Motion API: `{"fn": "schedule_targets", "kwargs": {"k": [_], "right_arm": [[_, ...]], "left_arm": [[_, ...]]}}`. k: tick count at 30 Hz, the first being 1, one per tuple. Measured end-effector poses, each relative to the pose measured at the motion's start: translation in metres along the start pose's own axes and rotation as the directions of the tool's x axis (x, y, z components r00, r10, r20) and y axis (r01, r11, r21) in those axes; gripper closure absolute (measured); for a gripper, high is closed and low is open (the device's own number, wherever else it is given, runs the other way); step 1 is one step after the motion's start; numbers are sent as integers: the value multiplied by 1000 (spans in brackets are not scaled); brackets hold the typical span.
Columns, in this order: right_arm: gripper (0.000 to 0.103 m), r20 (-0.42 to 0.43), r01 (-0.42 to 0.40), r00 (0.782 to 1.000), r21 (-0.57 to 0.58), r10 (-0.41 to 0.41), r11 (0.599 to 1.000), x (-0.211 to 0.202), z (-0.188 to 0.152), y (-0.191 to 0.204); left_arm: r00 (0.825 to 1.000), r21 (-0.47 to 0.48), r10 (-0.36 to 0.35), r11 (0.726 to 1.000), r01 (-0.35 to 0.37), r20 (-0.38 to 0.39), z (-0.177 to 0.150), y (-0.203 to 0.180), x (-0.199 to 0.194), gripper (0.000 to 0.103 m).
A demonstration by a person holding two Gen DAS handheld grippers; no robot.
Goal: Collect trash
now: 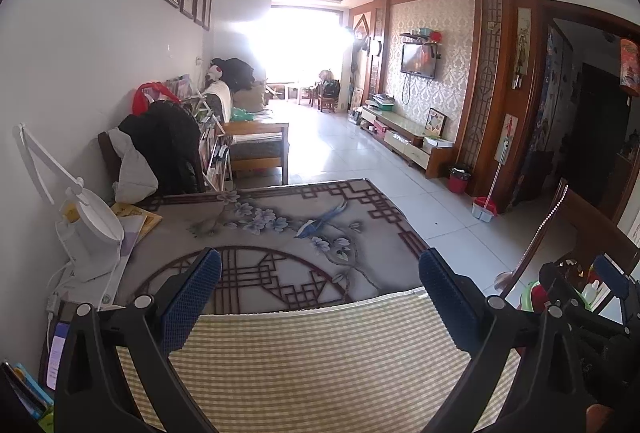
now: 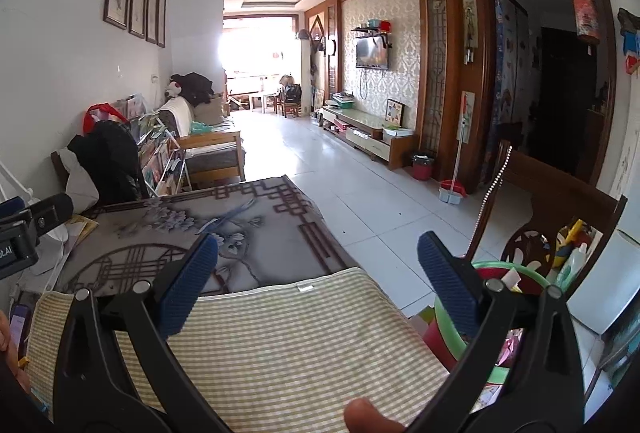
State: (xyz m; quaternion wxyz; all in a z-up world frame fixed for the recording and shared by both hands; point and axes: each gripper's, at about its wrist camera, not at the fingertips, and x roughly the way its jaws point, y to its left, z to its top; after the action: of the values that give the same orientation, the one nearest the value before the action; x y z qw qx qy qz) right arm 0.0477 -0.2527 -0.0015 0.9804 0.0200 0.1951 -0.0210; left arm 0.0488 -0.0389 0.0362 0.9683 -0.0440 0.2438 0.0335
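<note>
Your left gripper point(image 1: 320, 297) hangs with its fingers spread wide and nothing between them, above the checked mat point(image 1: 320, 365) that lies on the patterned table cover point(image 1: 280, 229). Your right gripper point(image 2: 318, 281) is likewise wide apart and empty, over the mat's right edge. No loose trash can be made out on the table; a green-rimmed basket point(image 2: 532, 273) sits just beside it on the right, and a red bin point(image 2: 423, 166) stands well apart by the TV cabinet point(image 2: 372, 141).

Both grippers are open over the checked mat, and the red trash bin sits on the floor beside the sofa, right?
Not quite. The red trash bin stands by the TV cabinet, across the room from the sofa, as the right wrist view shows. Both grippers, left and right, are open over the checked mat.
</note>
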Motion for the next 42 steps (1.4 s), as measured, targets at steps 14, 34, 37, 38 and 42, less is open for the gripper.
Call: {"fn": "schedule_targets", "kwargs": {"k": [14,34,37,38,42], "right_arm": [[5,-2,2,1000,-20,-2,1000,-1,-1,0],[5,-9,1,1000,-23,-1,1000,-1,-4,0],[5,-16,-1,1000,-25,1,1000,-1,-5,-1],[5,-15,-2,1000,-26,1,1000,0,-5,-1],[5,-19,-5,1000,-29,5,1000,0,-7,-2]], "left_arm": [[999,-31,-24,999,23,-25,-1,3,5,8],[999,-14,-30,999,30,-22,0,-1,5,8],[999,-15,-30,999,29,-22,0,1,5,8],[999,-15,-30,999,29,-22,0,1,6,8],[999,-15,-31,999,31,-26,-1,1,6,8]]}}
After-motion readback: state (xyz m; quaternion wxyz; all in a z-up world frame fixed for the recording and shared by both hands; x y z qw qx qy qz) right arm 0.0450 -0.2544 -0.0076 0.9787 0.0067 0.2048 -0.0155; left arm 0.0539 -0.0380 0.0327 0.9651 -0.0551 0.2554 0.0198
